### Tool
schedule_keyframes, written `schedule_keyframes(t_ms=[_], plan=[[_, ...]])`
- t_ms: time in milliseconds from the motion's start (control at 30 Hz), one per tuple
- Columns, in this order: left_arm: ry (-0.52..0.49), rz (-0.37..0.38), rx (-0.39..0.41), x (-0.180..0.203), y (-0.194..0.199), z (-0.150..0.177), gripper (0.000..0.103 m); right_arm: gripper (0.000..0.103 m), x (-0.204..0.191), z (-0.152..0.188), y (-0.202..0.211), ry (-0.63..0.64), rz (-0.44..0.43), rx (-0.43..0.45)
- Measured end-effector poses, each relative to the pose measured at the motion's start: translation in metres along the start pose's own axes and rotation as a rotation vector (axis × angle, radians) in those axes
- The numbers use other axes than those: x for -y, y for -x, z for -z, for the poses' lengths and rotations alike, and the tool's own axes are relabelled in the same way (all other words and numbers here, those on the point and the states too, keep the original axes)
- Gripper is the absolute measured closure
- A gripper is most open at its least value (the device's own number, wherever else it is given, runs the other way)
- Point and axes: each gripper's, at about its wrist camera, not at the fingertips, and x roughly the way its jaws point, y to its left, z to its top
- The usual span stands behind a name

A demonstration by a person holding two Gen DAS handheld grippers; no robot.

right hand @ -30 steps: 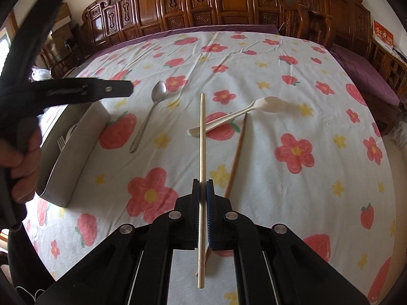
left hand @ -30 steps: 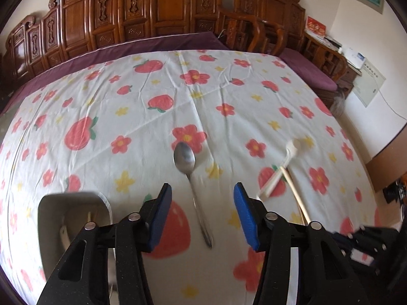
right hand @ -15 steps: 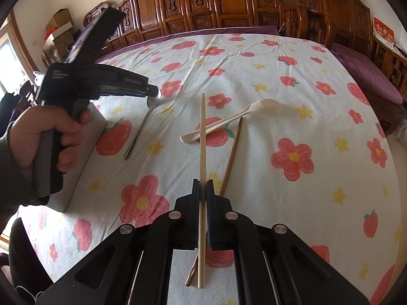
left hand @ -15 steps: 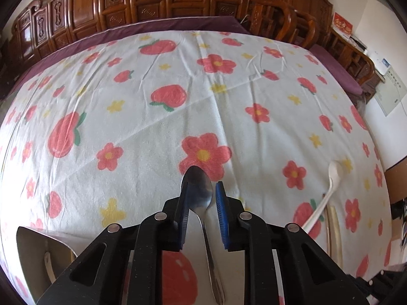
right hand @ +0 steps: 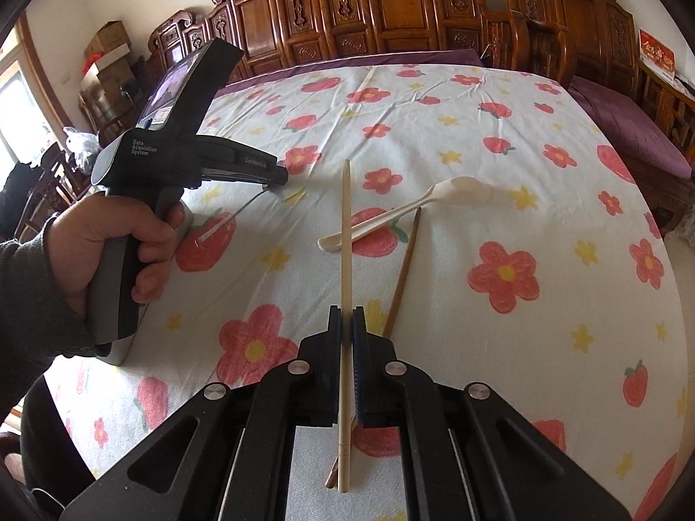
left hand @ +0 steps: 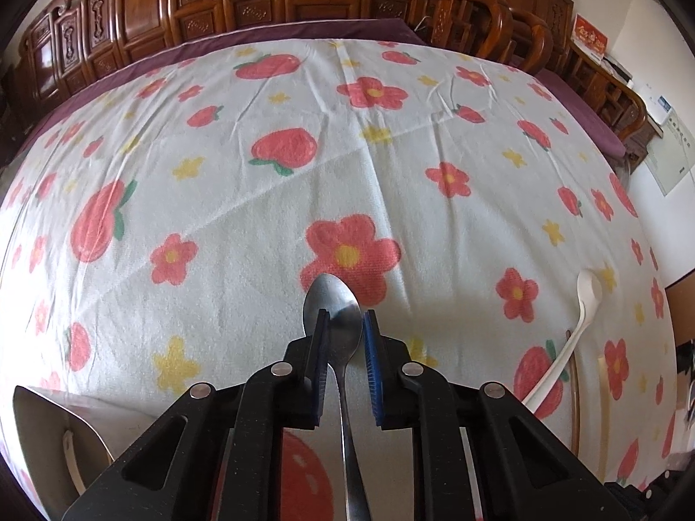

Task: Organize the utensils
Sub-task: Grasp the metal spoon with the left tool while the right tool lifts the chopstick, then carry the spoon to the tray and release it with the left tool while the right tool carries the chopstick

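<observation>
Steel, stiff and slippery, the shiny metal spoon (left hand: 336, 325) sits where the left hand-held gripper (left hand: 345, 338) has just been closing, pads clamped at its neck; the right hand-held gripper (right hand: 346, 338) pinches a pale wooden chopstick (right hand: 345, 260)

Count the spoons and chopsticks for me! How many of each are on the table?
Spoons: 2, the metal spoon and the white spoon
Chopsticks: 2, the light chopstick and the brown chopstick
Total: 4
</observation>
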Motion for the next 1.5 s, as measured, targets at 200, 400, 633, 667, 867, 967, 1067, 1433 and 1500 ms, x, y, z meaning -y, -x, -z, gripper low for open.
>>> schedule_keyframes(t_ms=[200, 400, 633, 667, 867, 967, 1067, 1433, 1500], plan=[[-0.01, 0.023, -0.005, 0.002, 0.001, 0.002, 0.102, 0.097, 0.002, 0.004, 0.001, -0.004, 0.003, -0.002], [-0.015, 0.028, -0.011, -0.001, 0.002, 0.005, 0.103, 0.097, 0.002, 0.006, 0.0, -0.01, 0.002, -0.002], [-0.021, 0.022, 0.03, -0.003, 0.018, 0.003, 0.103, 0.097, -0.002, 0.005, -0.001, 0.0, -0.005, 0.002], [-0.02, 0.02, 0.038, -0.004, 0.02, 0.002, 0.101, 0.097, -0.002, 0.004, -0.001, 0.0, -0.007, 0.003], [-0.017, -0.016, 0.014, -0.007, 0.008, -0.005, 0.084, 0.097, -0.004, 0.004, -0.001, 0.001, -0.011, 0.002], [-0.021, -0.035, -0.004, -0.008, 0.001, -0.004, 0.08, 0.097, -0.003, 0.004, 0.0, 0.001, -0.011, 0.001], [-0.019, -0.027, -0.008, -0.009, -0.002, -0.003, 0.078, 0.097, -0.001, 0.004, 0.0, -0.002, -0.01, 0.002], [-0.044, 0.02, 0.026, -0.005, 0.006, -0.001, 0.1, 0.097, 0.002, 0.007, -0.001, -0.006, 0.0, -0.003], [-0.059, 0.031, 0.033, -0.002, 0.01, 0.0, 0.102, 0.097, 0.001, 0.007, -0.001, -0.008, 0.004, -0.005]])
